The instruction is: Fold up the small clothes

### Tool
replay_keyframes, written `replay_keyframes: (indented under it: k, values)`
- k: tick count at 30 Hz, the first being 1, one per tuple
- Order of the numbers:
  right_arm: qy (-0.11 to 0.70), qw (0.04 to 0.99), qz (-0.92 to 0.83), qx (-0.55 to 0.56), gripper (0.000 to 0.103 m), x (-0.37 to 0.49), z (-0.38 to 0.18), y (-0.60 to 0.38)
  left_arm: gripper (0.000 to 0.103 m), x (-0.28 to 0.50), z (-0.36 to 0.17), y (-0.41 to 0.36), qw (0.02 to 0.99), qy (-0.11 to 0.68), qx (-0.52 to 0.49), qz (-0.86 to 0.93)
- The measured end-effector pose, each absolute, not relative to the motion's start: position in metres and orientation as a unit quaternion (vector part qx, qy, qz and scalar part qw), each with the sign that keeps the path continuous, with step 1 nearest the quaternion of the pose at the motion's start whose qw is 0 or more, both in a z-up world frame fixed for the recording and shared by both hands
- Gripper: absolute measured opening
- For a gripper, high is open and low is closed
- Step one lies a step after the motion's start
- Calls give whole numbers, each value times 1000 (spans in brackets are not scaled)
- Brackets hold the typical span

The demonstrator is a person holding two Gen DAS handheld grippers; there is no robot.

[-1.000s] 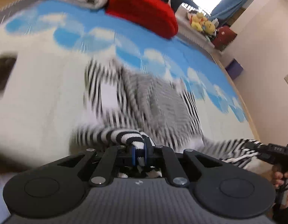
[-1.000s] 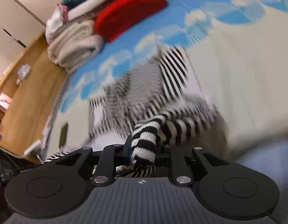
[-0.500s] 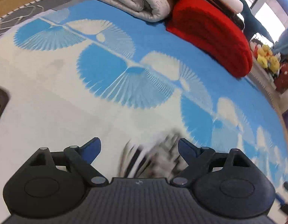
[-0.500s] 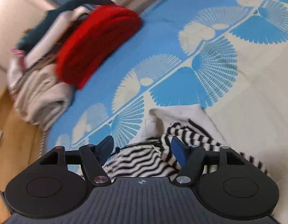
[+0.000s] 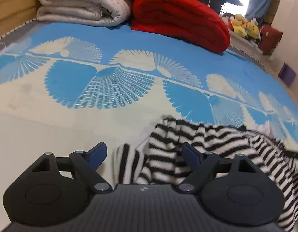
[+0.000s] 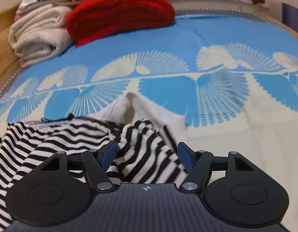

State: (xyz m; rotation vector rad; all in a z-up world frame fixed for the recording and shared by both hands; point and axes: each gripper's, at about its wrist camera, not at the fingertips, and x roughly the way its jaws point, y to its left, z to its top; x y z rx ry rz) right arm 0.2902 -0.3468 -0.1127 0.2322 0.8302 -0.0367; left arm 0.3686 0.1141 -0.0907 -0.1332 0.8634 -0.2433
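- Left wrist view, upper left: a folded cream blanket (image 5: 81,2), with a red blanket (image 5: 179,17) to its right.
- Upper right: yellow plush toys (image 5: 244,26) on a ledge.
- Across the middle: the blue-and-cream bed cover (image 5: 110,81).
- Bottom: the left gripper (image 5: 143,154), jaws spread and closing; the striped garment (image 5: 216,141) lies crumpled on the cover, lower right, partly between the fingers, unpinched.
- Right wrist view, upper left: the cream and red blankets again.
- Bottom: the right gripper (image 6: 147,154), jaws spread and closing over the garment's striped folds (image 6: 71,133), not pressing them; its white part (image 6: 149,108) peaks at frame centre.
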Motion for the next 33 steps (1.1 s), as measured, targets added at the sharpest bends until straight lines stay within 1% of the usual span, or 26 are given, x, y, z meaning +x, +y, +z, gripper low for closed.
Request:
replay_keyframes:
  k: [1,2,3,4,5,7,8,11,15,16,17,18,19,21,23,25,26,28,29,30,31,32,33]
  values:
    - [402,910,-16,105,61,292,-114,-343,77,371,-92,112,897,418,-70,-122]
    - [405,910,-15,92,50,295,-114,-337,72,374,-94,110,894,423,-70,-128]
    - [406,910,-16,81,19,296,-112,-332,57,377,-96,106,891,428,-65,-134]
    - [403,912,-24,72,15,297,-110,-328,39,378,-96,104,890,431,-60,-138]
    - [396,915,-30,68,13,298,-108,-327,32,379,-97,102,889,433,-59,-140]
    - [380,922,-39,66,11,296,-99,-324,14,379,-97,100,889,431,-60,-139]
    - [368,926,-42,68,11,294,-94,-326,9,378,-96,99,891,428,-59,-142]
    - [338,936,-53,85,10,289,-80,-336,7,376,-90,97,898,416,-50,-136]
    - [306,940,-52,141,10,282,-62,-357,5,373,-74,104,909,395,-69,-116]
    - [298,941,-47,152,9,280,-57,-362,1,370,-68,107,912,386,-78,-116]
    - [290,943,-39,161,9,280,-50,-367,2,367,-62,108,917,372,-84,-117]
    - [282,945,-32,165,8,281,-45,-371,2,365,-56,109,922,360,-82,-115]
    - [273,948,-29,163,0,283,-42,-373,2,364,-52,108,928,349,-75,-109]
    - [256,954,-44,147,0,296,-41,-377,2,370,-57,107,929,350,-69,-99]
    - [282,946,-61,151,0,318,-59,-383,2,378,-69,103,925,366,-57,-87]
    - [327,928,-80,162,0,333,-86,-389,3,386,-82,97,916,387,-48,-88]
    - [349,917,-75,177,0,336,-97,-392,3,388,-86,96,912,397,-55,-93]
    - [376,904,-61,194,9,337,-105,-398,4,390,-89,93,910,399,-58,-92]
    - [379,904,-45,191,16,334,-103,-398,8,391,-89,93,910,399,-57,-97]
    - [373,908,-33,186,39,330,-100,-399,14,391,-89,93,909,400,-63,-104]
    - [366,913,-21,179,61,325,-96,-398,25,392,-90,94,906,402,-72,-109]
    - [363,916,-4,168,68,320,-92,-396,34,392,-90,94,904,406,-81,-108]
    - [365,917,11,158,72,317,-90,-391,48,392,-91,94,903,408,-85,-104]
